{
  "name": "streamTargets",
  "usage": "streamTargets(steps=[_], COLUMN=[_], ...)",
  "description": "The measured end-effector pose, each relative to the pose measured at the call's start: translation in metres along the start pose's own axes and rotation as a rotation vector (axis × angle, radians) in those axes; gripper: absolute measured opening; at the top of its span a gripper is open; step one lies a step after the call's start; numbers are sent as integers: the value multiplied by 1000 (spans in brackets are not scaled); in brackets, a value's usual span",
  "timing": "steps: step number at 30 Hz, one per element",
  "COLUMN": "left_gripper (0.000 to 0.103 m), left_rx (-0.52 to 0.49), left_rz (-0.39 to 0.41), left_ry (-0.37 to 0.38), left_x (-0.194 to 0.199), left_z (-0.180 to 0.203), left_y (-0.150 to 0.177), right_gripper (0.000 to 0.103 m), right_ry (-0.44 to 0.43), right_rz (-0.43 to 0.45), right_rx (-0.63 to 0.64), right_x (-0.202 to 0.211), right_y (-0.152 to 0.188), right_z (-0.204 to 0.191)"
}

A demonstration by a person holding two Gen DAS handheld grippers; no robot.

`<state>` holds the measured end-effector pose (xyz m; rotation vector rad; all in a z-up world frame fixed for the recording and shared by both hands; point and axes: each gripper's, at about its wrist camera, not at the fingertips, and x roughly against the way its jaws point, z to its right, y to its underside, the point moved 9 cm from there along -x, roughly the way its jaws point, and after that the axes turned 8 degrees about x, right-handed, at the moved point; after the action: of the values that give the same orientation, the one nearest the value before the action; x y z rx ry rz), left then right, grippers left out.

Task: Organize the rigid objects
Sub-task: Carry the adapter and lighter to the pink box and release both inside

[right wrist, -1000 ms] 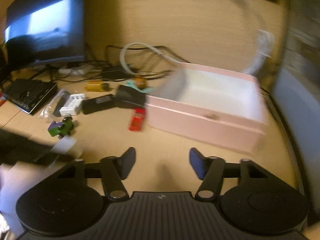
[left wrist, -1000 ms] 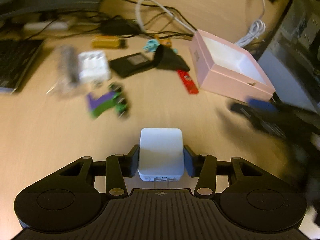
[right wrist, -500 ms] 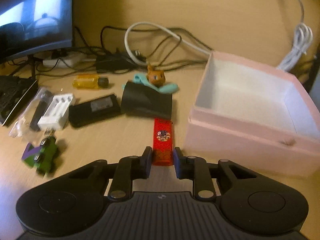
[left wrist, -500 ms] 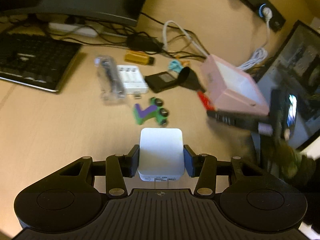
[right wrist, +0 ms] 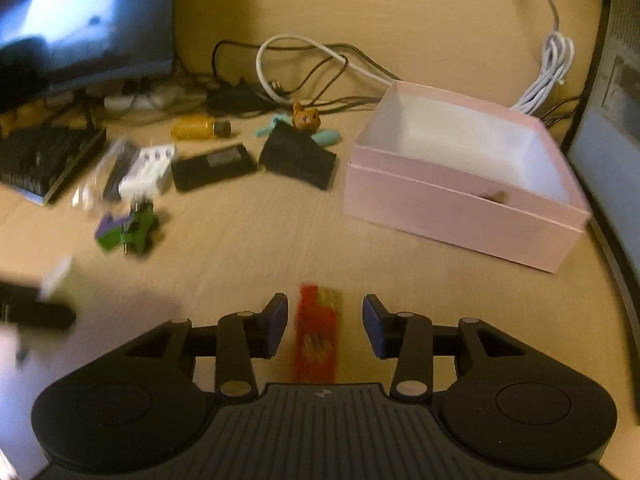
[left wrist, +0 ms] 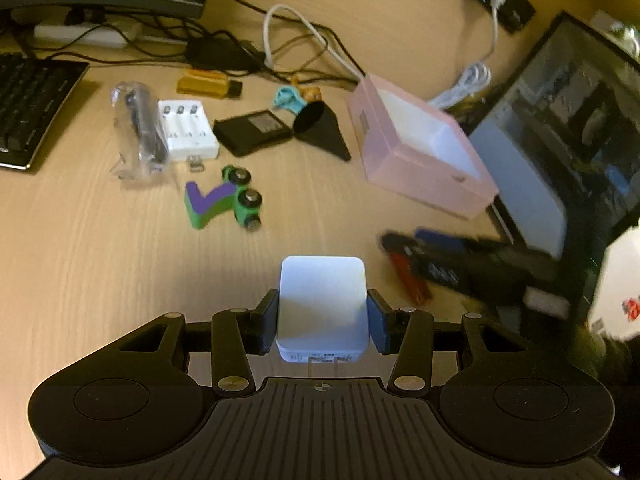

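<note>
While the left gripper [left wrist: 322,322] clamps one white charger block [left wrist: 322,307] by its two flat sides, the block sits between the pads above the wooden desk [left wrist: 80,264], its rounded top forward and two thin metal prongs showing at its near end. One red lighter-shaped piece [right wrist: 316,338] lies between the fingers of the right gripper [right wrist: 324,330], whose jaws stand wide with a gap on either side of it; blur hides whether it rests on the desk or hangs just above it.

One pink box [right wrist: 460,172], open-topped with a white inside, stands to the right, well apart from both held pieces. Left of it lie one black pouch [right wrist: 298,156], one flat black battery pack [right wrist: 214,166], one white battery charger [right wrist: 148,170] with three slots, one clear bag [left wrist: 136,132] holding a dark stick, one amber bottle [right wrist: 200,128], and one green and purple toy car [left wrist: 222,202].

Only the right wrist view makes out the small brown animal figure [right wrist: 306,116] and teal piece [right wrist: 328,136] behind the pouch. Only the left wrist view shows the right gripper from outside, a dark smear at the right edge, with the red piece under it.
</note>
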<state>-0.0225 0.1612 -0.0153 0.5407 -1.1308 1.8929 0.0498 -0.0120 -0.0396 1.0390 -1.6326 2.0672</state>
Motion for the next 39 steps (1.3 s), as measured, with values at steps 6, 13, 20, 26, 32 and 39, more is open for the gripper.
streamTargets(steps=[6, 13, 20, 26, 32, 39], left_gripper=[50, 50, 50, 50, 49, 49], left_rx=[-10, -142, -245, -308, -269, -258], left_rz=[-6, -3, 117, 122, 191, 240], left_ry=[-40, -20, 39, 56, 29, 48], left_x=[3, -9, -39, -120, -154, -113], left_z=[7, 54, 129, 195, 210, 191], left_y=[5, -4, -75, -159, -177, -150], right_gripper=[25, 24, 18, 18, 18, 42], right_ry=[-28, 1, 95, 181, 172, 115], right_rz=[-14, 91, 297, 329, 243, 82], right_rx=[33, 52, 23, -23, -24, -47], right_x=[-5, 58, 138, 158, 151, 117], right_y=[7, -2, -18, -5, 26, 64], right_z=[-3, 17, 63, 99, 114, 110])
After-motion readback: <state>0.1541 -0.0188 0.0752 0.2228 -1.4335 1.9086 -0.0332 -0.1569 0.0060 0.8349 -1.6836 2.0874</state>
